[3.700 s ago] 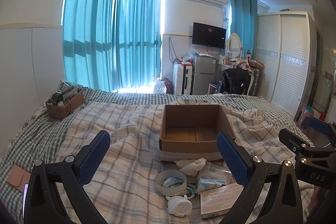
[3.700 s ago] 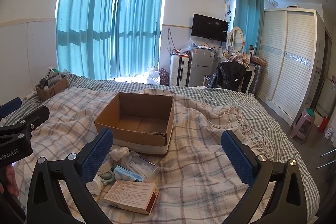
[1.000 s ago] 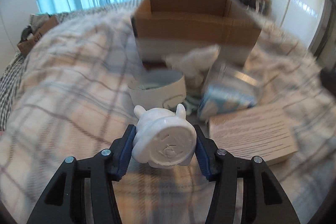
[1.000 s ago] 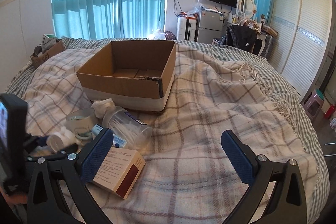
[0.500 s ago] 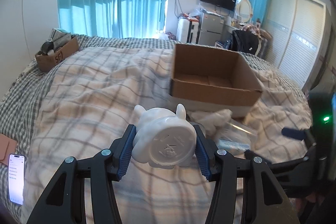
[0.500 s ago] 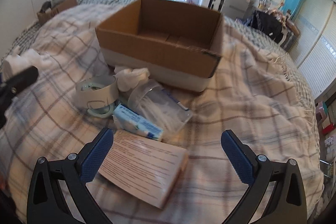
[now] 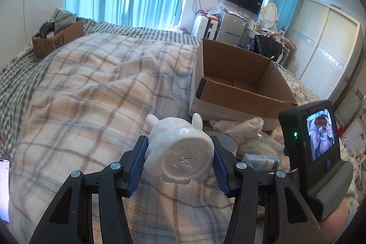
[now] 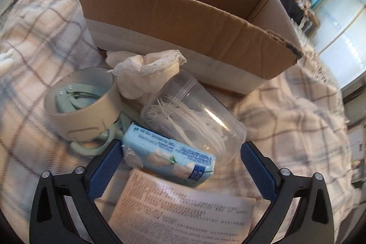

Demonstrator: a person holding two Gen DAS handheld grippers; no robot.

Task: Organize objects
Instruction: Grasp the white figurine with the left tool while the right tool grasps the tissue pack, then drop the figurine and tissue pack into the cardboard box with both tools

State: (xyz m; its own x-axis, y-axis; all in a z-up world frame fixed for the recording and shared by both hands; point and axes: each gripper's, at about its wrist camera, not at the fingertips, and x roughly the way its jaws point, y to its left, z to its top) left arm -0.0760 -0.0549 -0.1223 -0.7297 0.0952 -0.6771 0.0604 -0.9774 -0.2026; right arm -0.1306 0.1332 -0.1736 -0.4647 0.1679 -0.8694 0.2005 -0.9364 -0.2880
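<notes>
While the left gripper [image 7: 179,158] clamps a white ceramic figurine [image 7: 179,152], base toward the camera, above the plaid blanket [image 7: 91,95] on the bed, the right gripper [image 8: 180,164] stands spread wide over a blue tissue pack [image 8: 169,152]. Beyond it: clear jar of picks [image 8: 194,113], tape roll [image 8: 84,106], crumpled white cloth [image 8: 146,74], printed carton [image 8: 183,209], open cardboard box [image 8: 183,15].
</notes>
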